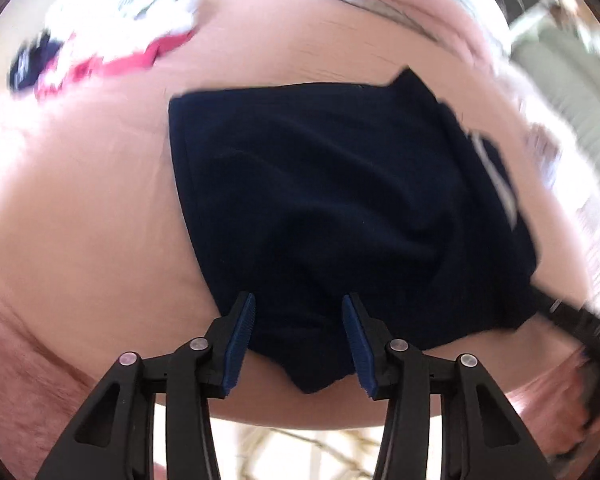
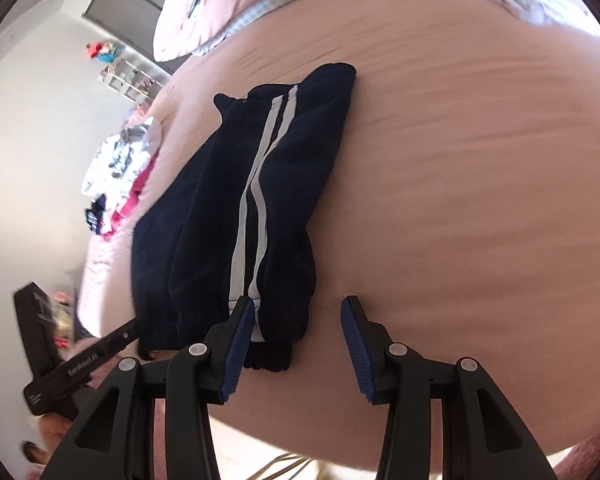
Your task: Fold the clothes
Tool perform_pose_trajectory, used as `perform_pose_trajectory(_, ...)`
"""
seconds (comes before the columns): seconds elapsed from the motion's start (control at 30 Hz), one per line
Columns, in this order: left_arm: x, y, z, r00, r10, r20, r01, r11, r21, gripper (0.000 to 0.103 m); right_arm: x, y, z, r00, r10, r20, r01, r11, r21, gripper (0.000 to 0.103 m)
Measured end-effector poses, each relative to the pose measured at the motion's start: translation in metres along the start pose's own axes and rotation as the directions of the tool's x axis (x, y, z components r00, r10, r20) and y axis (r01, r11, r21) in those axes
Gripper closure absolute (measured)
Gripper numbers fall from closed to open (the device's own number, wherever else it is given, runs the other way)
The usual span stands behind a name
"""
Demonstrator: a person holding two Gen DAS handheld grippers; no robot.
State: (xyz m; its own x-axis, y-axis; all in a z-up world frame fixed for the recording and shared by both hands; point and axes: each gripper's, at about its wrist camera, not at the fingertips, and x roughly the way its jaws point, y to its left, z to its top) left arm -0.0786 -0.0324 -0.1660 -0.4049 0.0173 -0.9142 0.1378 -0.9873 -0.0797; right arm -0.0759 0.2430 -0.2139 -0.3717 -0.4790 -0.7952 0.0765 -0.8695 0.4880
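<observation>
The navy trousers lie folded on the pink bed. My left gripper and right gripper hover over their near edge, both spread, holding nothing. An unfolded-looking pile waits beyond.

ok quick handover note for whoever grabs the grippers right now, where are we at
Left gripper: open, holding nothing, over the near edge of the navy garment.
Right gripper: open, holding nothing, at the cuff end of the same garment.
The garment, white stripes on top, lies folded on the pink bed.
A pile of mixed clothes sits at the bed's far side.
Left: probably finish this fold, then start on the pile.
</observation>
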Motion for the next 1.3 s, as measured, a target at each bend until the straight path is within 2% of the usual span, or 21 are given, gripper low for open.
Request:
perform_pose_trajectory(0.1, 0.0, 0.002, 0.001, 0.989, 0.145, 0.005, -0.145, 0.988, 0.058, 0.06, -0.002, 0.017, -0.002, 0.989, -0.143, 0.041, 0.147, 0.984, -0.102, 0.061)
perform_pose_trajectory(0.13, -0.003, 0.006, 0.002, 0.984, 0.177, 0.009, -0.177, 0.983, 0.055, 0.061, -0.005, 0.018, -0.002, 0.983, -0.173, 0.055, 0.178, 0.978, -0.112, 0.061)
perform_pose_trajectory(0.17, -0.006, 0.012, 0.003, 0.987, 0.163, 0.012, -0.163, 0.986, 0.03, 0.062, -0.009, 0.017, -0.002, 0.979, -0.194, 0.068, 0.201, 0.973, -0.111, 0.061)
perform_pose_trajectory(0.2, -0.011, 0.016, 0.004, 0.991, 0.129, 0.02, -0.129, 0.992, 0.003, 0.063, -0.013, 0.017, -0.002, 0.973, -0.216, 0.08, 0.224, 0.969, -0.109, 0.061)
perform_pose_trajectory(0.27, -0.023, 0.016, 0.008, 0.998, -0.016, 0.056, 0.018, 0.999, -0.036, 0.063, -0.024, 0.001, -0.003, 0.986, -0.15, 0.076, 0.154, 0.987, -0.051, 0.058)
perform_pose_trajectory(0.3, -0.028, 0.007, 0.011, 0.994, -0.086, 0.069, 0.087, 0.996, -0.007, 0.062, -0.028, -0.005, -0.003, 0.991, -0.116, 0.073, 0.118, 0.993, -0.024, 0.058)
perform_pose_trajectory(0.4, -0.029, -0.028, 0.016, 0.956, -0.289, 0.042, 0.285, 0.955, 0.081, 0.062, -0.031, -0.014, -0.003, 0.995, -0.075, 0.069, 0.075, 0.997, 0.008, 0.058)
perform_pose_trajectory(0.47, -0.026, -0.05, 0.018, 0.917, -0.399, 0.004, 0.396, 0.912, 0.107, 0.062, -0.031, -0.016, -0.003, 0.995, -0.071, 0.067, 0.071, 0.997, 0.009, 0.058)
perform_pose_trajectory(0.53, -0.015, -0.071, 0.018, 0.881, -0.469, -0.061, 0.473, 0.875, 0.101, 0.062, -0.032, -0.019, -0.004, 0.996, -0.067, 0.064, 0.067, 0.998, 0.009, 0.058)
perform_pose_trajectory(0.67, 0.008, -0.098, 0.024, 0.861, -0.49, -0.137, 0.503, 0.86, 0.084, 0.062, -0.033, -0.019, -0.003, 0.996, -0.061, 0.062, 0.061, 0.998, 0.002, 0.058)
perform_pose_trajectory(0.7, 0.012, -0.102, 0.025, 0.86, -0.489, -0.148, 0.504, 0.86, 0.083, 0.062, -0.032, -0.019, -0.003, 0.996, -0.06, 0.064, 0.06, 0.998, 0.005, 0.058)
perform_pose_trajectory(0.8, 0.019, -0.11, 0.026, 0.87, -0.47, -0.148, 0.487, 0.867, 0.109, 0.065, -0.028, -0.02, 0.0, 0.996, -0.059, 0.061, 0.058, 0.998, 0.02, 0.058)
perform_pose_trajectory(0.87, 0.022, -0.114, 0.027, 0.877, -0.458, -0.145, 0.476, 0.871, 0.126, 0.08, -0.026, -0.022, 0.0, 0.997, -0.056, 0.055, 0.055, 0.998, 0.028, 0.058)
perform_pose_trajectory(1.07, 0.009, -0.106, 0.032, 0.886, -0.454, -0.091, 0.463, 0.876, 0.135, 0.084, -0.022, -0.016, 0.004, 0.996, -0.069, 0.05, 0.069, 0.998, 0.012, 0.058)
perform_pose_trajectory(1.17, 0.0, -0.094, 0.039, 0.889, -0.454, -0.05, 0.457, 0.88, 0.126, 0.085, -0.018, -0.005, 0.015, 0.998, -0.055, 0.019, 0.054, 0.998, 0.018, 0.058)
perform_pose_trajectory(1.3, -0.025, -0.06, 0.053, 0.888, -0.458, 0.041, 0.454, 0.888, 0.08, 0.086, -0.026, 0.034, 0.035, 0.997, -0.062, 0.053, 0.067, 0.994, -0.091, 0.058)
